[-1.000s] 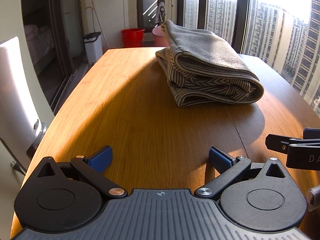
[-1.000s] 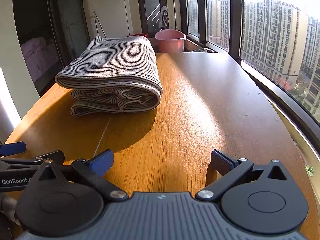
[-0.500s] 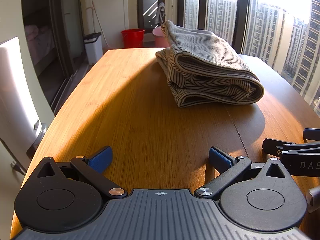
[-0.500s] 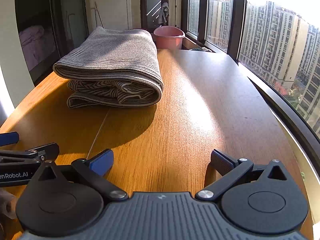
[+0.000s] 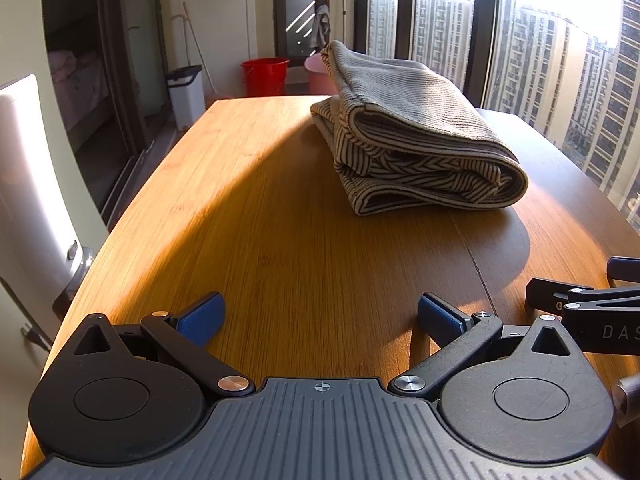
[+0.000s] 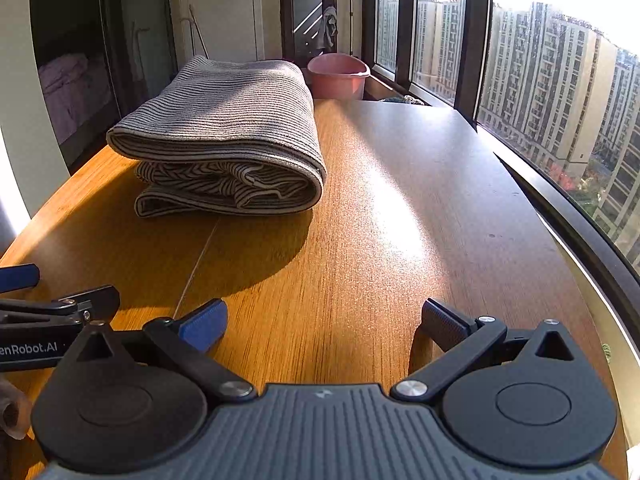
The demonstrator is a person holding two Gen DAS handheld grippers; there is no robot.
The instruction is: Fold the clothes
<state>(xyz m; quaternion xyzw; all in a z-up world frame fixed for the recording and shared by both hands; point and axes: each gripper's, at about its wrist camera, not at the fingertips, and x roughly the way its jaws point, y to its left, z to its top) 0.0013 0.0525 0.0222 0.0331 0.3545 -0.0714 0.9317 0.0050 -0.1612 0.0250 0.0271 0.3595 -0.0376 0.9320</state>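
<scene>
A striped beige and black garment (image 5: pixel 416 140) lies folded in a thick stack on the wooden table (image 5: pixel 248 208), ahead and to the right in the left wrist view. It also shows in the right wrist view (image 6: pixel 224 148), ahead and to the left. My left gripper (image 5: pixel 320 316) is open and empty, low over the near table end, well short of the garment. My right gripper (image 6: pixel 324 320) is open and empty, likewise near the table's front. Each gripper's side shows at the edge of the other's view.
A white chair back (image 5: pixel 28 200) stands at the table's left edge. Windows (image 6: pixel 560 100) run along the right side. A red bucket (image 5: pixel 264 76), a white bin (image 5: pixel 186 94) and a pink basin (image 6: pixel 338 76) sit on the floor beyond the table's far end.
Both grippers stay open. The right gripper has drifted slightly, so the garment sits a little more central in its view. The left view is nearly unchanged.
</scene>
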